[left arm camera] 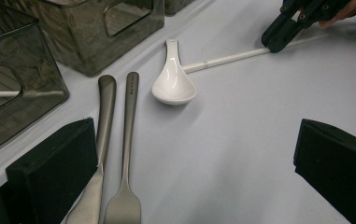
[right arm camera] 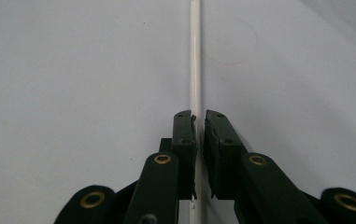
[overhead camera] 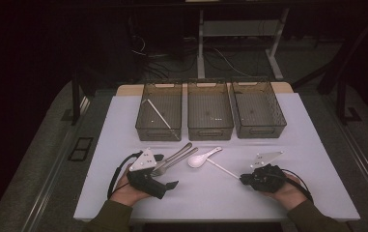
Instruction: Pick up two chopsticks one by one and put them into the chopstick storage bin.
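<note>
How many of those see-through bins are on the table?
3, in a row at the table's far side: left bin holding a white stick, middle bin, right bin. None seems hidden.

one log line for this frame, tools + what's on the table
right tool: shut on white chopstick | left tool: open beside fork and knife | white spoon: on table | second chopstick: left bin

Left black plastic tongs (overhead camera: 172, 185) and right black plastic tongs (overhead camera: 243, 178), each topped by a grey three-cornered plate and trailing a black cable. Brass-coloured screws stud the jaw links. Olive-green sleeves cover both forearms.
</note>
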Demonstrator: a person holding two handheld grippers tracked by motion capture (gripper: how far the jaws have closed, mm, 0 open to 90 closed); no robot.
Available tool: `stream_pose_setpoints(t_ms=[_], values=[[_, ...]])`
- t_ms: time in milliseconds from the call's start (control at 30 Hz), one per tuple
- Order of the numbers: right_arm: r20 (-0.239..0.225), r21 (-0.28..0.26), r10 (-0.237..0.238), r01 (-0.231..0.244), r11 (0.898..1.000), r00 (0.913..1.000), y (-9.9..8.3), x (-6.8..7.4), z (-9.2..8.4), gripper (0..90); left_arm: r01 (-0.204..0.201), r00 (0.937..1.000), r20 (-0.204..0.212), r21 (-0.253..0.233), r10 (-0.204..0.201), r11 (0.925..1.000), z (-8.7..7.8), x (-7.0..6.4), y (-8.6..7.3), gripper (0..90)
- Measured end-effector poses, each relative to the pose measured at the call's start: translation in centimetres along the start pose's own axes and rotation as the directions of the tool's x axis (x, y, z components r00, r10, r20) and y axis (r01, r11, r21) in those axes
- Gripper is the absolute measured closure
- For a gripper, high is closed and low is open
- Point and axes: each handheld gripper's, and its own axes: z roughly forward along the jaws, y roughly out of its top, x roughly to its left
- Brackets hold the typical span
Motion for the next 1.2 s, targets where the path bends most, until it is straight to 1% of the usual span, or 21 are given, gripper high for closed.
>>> stream_pose_setpoints(t_ms=[100, 267, 400, 433, 533, 600, 700, 867, 967, 1000, 1033, 1200], values=[[0.008, -0.001, 0.007, -0.007, 1.000, 0.9999, 0.0, 0.1, 0.0, 84.1, 0.000, 1.0000, 0.000, 0.001, 0.000, 1.0000, 0.0, 0.0, 0.0, 0.0], [0.012, -0.003, 0.003, -0.003, 1.000, 0.9999, -0.1, 0.1, 0.0, 84.6, -0.001, 1.0000, 0.000, 0.003, 0.001, 1.0000, 0.0, 0.0, 0.0, 0.0], [0.005, -0.007, 0.009, -0.009, 1.000, 0.9999, -0.1, 0.0, 0.0, 84.9, 0.001, 1.0000, 0.000, 0.000, -0.001, 1.0000, 0.0, -0.1, 0.0, 0.0], [-0.003, -0.001, 0.015, -0.015, 1.000, 0.9999, 0.0, -0.1, -0.1, 84.9, 0.000, 1.0000, 0.000, -0.001, 0.000, 1.0000, 0.0, 0.0, 0.0, 0.0], [-0.007, 0.005, 0.022, -0.022, 1.000, 0.9997, 0.0, -0.1, -0.3, 84.9, -0.001, 1.0000, 0.000, -0.004, 0.001, 1.0000, 0.0, 0.0, 0.0, 0.0], [-0.009, -0.005, 0.018, -0.019, 1.000, 0.9998, 0.0, -0.3, -0.5, 84.9, -0.001, 1.0000, 0.001, -0.004, 0.001, 1.0000, 0.0, 0.0, 0.0, 0.0], [-0.015, -0.026, 0.030, -0.030, 0.999, 0.9994, 0.1, -0.4, -1.1, 84.9, -0.003, 1.0000, 0.001, -0.002, 0.003, 1.0000, -0.1, 0.0, 0.1, 0.0], [-0.014, -0.035, 0.034, -0.035, 0.999, 0.9993, 0.2, -0.5, -1.7, 85.0, -0.003, 1.0000, 0.000, -0.002, 0.003, 1.0000, -0.1, 0.0, 0.1, 0.0], [-0.010, -0.049, 0.048, -0.048, 0.998, 0.9988, 0.1, -0.6, -2.4, 85.0, -0.002, 1.0000, 0.001, -0.004, 0.002, 1.0000, -0.1, 0.0, 0.1, 0.0], [-0.010, -0.049, 0.048, -0.048, 0.998, 0.9988, 0.1, -0.6, -2.4, 85.0, -0.002, 1.0000, 0.001, -0.004, 0.002, 1.0000, -0.1, 0.0, 0.1, 0.0], [-0.012, -0.060, 0.053, -0.054, 0.997, 0.9985, 0.1, -0.7, -2.7, 84.9, -0.003, 1.0000, 0.001, -0.003, 0.003, 1.0000, -0.1, 0.0, 0.1, 0.0], [-0.022, -0.069, 0.055, -0.056, 0.996, 0.9983, 0.1, -0.9, -3.2, 84.9, -0.002, 1.0000, 0.006, -0.008, 0.002, 1.0000, -0.1, 0.0, 0.0, 0.0]])
